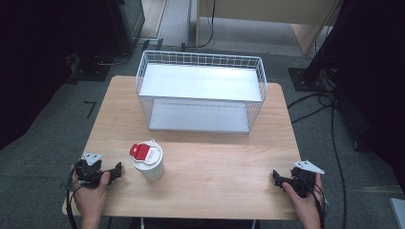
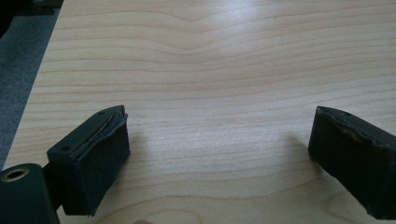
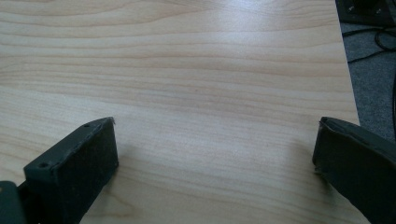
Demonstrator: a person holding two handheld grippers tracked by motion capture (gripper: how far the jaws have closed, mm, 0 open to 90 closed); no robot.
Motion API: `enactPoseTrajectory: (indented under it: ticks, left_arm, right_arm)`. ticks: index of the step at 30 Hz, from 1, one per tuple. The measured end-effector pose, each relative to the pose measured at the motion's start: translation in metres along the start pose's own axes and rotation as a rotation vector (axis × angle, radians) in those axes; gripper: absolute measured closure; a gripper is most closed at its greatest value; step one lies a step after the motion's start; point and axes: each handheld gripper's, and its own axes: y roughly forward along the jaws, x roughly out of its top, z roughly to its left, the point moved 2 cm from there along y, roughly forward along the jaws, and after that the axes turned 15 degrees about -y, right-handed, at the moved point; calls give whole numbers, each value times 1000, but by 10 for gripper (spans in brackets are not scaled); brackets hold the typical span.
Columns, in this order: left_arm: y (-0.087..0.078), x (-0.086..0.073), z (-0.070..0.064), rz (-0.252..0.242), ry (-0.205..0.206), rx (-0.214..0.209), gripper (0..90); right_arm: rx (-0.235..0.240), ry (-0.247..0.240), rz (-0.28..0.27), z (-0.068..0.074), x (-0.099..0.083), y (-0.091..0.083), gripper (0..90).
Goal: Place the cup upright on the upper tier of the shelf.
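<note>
High view: both grippers, left (image 1: 116, 171) and right (image 1: 276, 176), wide open, empty, at lower table (image 1: 215, 191) corners; bare wood between; white red-lidded cup (image 1: 147, 161) lower left.

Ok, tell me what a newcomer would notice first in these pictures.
First the white wire basket standing at the far middle of the wooden table. Then the white cup with a red-tabbed lid, upright near the front left, just right of the left hand-held gripper. The right hand-held gripper rests at the front right edge; both have their jaws apart.

1 cup (image 1: 148, 162), 1 wire basket (image 1: 200, 91)
</note>
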Motion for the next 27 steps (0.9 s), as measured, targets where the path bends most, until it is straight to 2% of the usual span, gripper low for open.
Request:
enactPoseTrajectory:
  ticks: [4,6,7,8,9,10,11,14,16,18,22,27]
  left_arm:
    - [-2,-1,0,-7,8,-2,87]
    - [-7,-3,-2,-51,22,27,86]
    - [-7,-3,-2,-51,22,27,85]
    - [-10,-3,-3,-64,25,21,85]
    - [-15,-2,-4,-65,9,-31,68]
    - [-15,-2,-4,-65,9,-31,38]
    - [-18,-2,-8,-66,14,-55,20]
    - [-22,-3,-13,-82,14,-65,0]
    - [-28,-5,-21,-95,17,-104,0]
    - [-30,-7,-26,-87,26,-120,0]
    - [-34,-10,-32,-75,39,-125,0]
    - [-47,-15,-41,-95,51,-152,0]
  right_arm:
    - [-16,15,0,-1,2,3,0]
    - [-16,16,1,-2,2,3,0]
    - [-16,16,1,-2,2,3,0]
    - [-17,18,1,-2,2,3,0]
    - [-17,17,1,-2,2,3,0]
    - [-17,17,1,-2,2,3,0]
    - [-16,18,2,-1,2,3,0]
    - [-12,14,1,-2,2,2,0]
    - [-6,5,0,-3,1,2,0]
    - [-4,5,-2,-4,0,1,0]
    - [-3,5,-2,-5,-1,0,0]
    - [-2,4,-1,-5,-2,-1,0]
